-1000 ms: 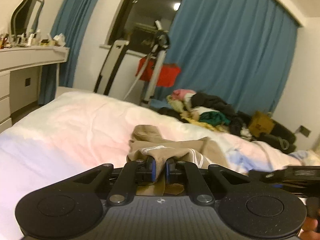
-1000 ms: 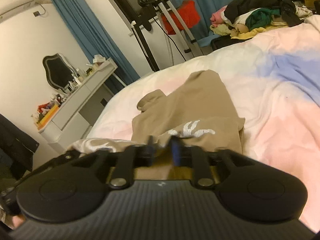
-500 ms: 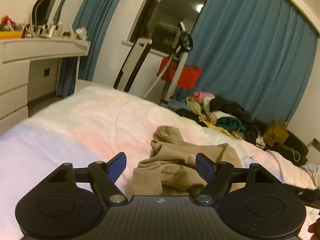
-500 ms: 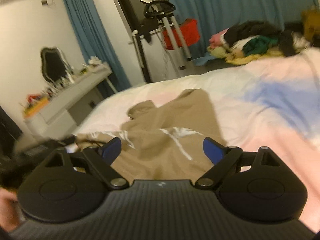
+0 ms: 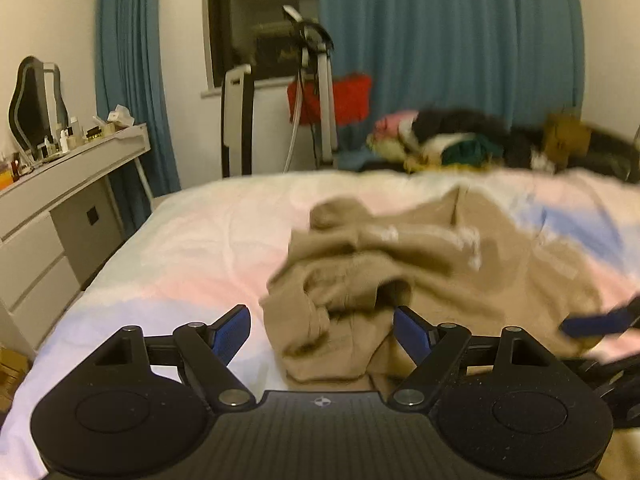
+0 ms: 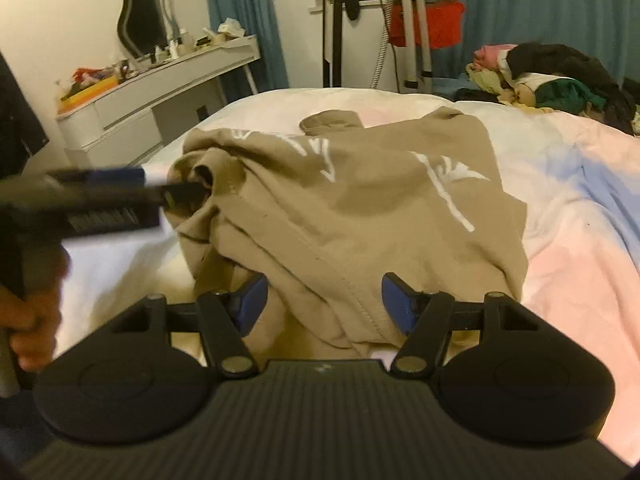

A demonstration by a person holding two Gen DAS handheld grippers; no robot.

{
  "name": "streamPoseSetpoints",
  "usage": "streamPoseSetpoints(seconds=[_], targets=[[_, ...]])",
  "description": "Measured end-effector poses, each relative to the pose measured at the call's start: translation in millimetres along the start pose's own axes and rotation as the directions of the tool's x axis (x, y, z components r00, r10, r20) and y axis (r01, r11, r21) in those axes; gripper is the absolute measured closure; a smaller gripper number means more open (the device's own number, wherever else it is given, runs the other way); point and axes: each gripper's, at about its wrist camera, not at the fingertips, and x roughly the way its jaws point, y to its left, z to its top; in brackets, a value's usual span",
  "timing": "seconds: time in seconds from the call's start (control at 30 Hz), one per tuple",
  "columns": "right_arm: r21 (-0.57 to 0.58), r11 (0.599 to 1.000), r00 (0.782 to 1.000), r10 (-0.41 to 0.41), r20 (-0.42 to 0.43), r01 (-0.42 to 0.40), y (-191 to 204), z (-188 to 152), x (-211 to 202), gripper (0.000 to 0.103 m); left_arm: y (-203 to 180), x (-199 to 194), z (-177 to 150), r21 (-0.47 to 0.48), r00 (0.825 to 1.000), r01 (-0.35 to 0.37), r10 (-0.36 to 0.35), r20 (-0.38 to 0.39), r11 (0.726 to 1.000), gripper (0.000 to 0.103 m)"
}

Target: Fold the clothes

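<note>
A tan garment with white print (image 6: pixel 352 200) lies rumpled on the bed (image 6: pixel 580 240); it also shows in the left wrist view (image 5: pixel 400 272). My left gripper (image 5: pixel 322 330) is open, its blue pads either side of the garment's near bunched edge, holding nothing. My right gripper (image 6: pixel 322 300) is open too, with the garment's near hem lying between its blue pads. The left gripper also shows in the right wrist view (image 6: pixel 120 192) at the left, by the garment's left edge. A blue pad of the right gripper (image 5: pixel 596 322) shows at the right of the left wrist view.
A pile of mixed clothes (image 6: pixel 552 76) lies beyond the bed's far right. A white dresser with a mirror and clutter (image 5: pixel 60 176) stands at the left. A stand with a red bag (image 5: pixel 320 96) is by the blue curtains (image 5: pixel 440 40).
Both grippers were shut on the tan garment one second ago; both have opened and let it go. The garment now lies loose and more spread on the bed.
</note>
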Motion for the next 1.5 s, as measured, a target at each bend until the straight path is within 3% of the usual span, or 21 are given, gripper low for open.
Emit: streamPoseSetpoints(seconds=[0.13,0.23,0.3,0.37,0.53,0.6,0.67,0.9,0.97,1.07,1.13,1.2,1.33,1.43,1.5], targets=[[-0.008,1.0,1.0,-0.005,0.005,0.005,4.5,-3.3,0.6,0.037,-11.9,14.8,0.2,0.038,0.997,-0.061,0.059,0.053,0.997,0.023],[-0.035,0.999,1.0,-0.02,0.014,0.02,8.5,-4.9,3.1,0.037,-18.9,22.6,8.3,0.042,0.978,-0.163,0.156,0.138,0.986,0.022],[-0.04,0.999,0.999,-0.024,0.039,0.025,10.2,-5.6,3.7,0.037,-18.2,24.3,12.1,0.027,0.968,-0.188,0.18,0.177,0.982,0.022],[-0.041,0.998,0.997,-0.034,0.068,0.037,12.0,-6.4,5.0,0.037,-12.9,21.2,15.4,-0.015,0.96,-0.199,0.198,0.198,0.98,0.021],[-0.072,0.985,0.98,-0.145,0.139,0.156,17.8,-8.7,15.9,0.037,7.6,-3.5,23.8,-0.161,0.931,-0.197,0.236,0.277,0.967,0.021],[-0.068,0.976,0.966,-0.192,0.17,0.206,17.5,-9.2,16.5,0.037,14.3,-13.0,25.6,-0.21,0.919,-0.193,0.252,0.303,0.958,0.021],[-0.036,0.969,0.951,-0.231,0.203,0.243,13.8,-7.7,11.8,0.037,19.5,-18.3,27.0,-0.232,0.919,-0.182,0.249,0.306,0.956,0.021],[0.116,0.946,0.86,-0.323,0.394,0.302,-8.0,2.6,-39.9,0.036,11.0,-26.7,23.7,-0.188,0.928,-0.147,0.201,0.315,0.971,0.02],[0.168,0.945,0.849,-0.325,0.416,0.28,-17.6,6.1,-57.2,0.031,3.5,-29.1,22.5,-0.162,0.927,-0.129,0.177,0.33,0.978,0.02],[0.251,0.951,0.887,-0.269,0.375,0.182,-44.3,10.7,-77.2,0.03,-6.6,-33.8,19.8,-0.125,0.928,-0.093,0.132,0.35,0.988,0.02],[0.267,0.956,0.927,-0.205,0.314,0.121,-59.8,15.8,-82.8,0.026,-11.7,-35.2,18.2,-0.111,0.927,-0.091,0.125,0.355,0.99,0.021],[0.267,0.958,0.951,-0.174,0.254,0.104,-73.1,20.1,-86.2,0.026,-13.5,-34.7,15.4,-0.109,0.929,-0.082,0.116,0.351,0.991,0.021],[0.28,0.951,0.957,-0.196,0.212,0.132,-88.0,19.9,-94.0,0.023,-15.0,-31.9,12.4,-0.106,0.932,-0.077,0.109,0.345,0.991,0.021],[0.222,0.973,0.967,-0.118,0.226,0.067,-78.6,16.6,-91.7,0.021,-14.7,-32.5,12.3,-0.108,0.929,-0.063,0.098,0.356,0.992,0.021],[0.112,0.993,0.976,-0.061,0.21,0.038,-50.5,14.3,-79.9,0.021,-13.4,-33.1,12.7,-0.113,0.927,-0.052,0.09,0.365,0.992,0.021]])
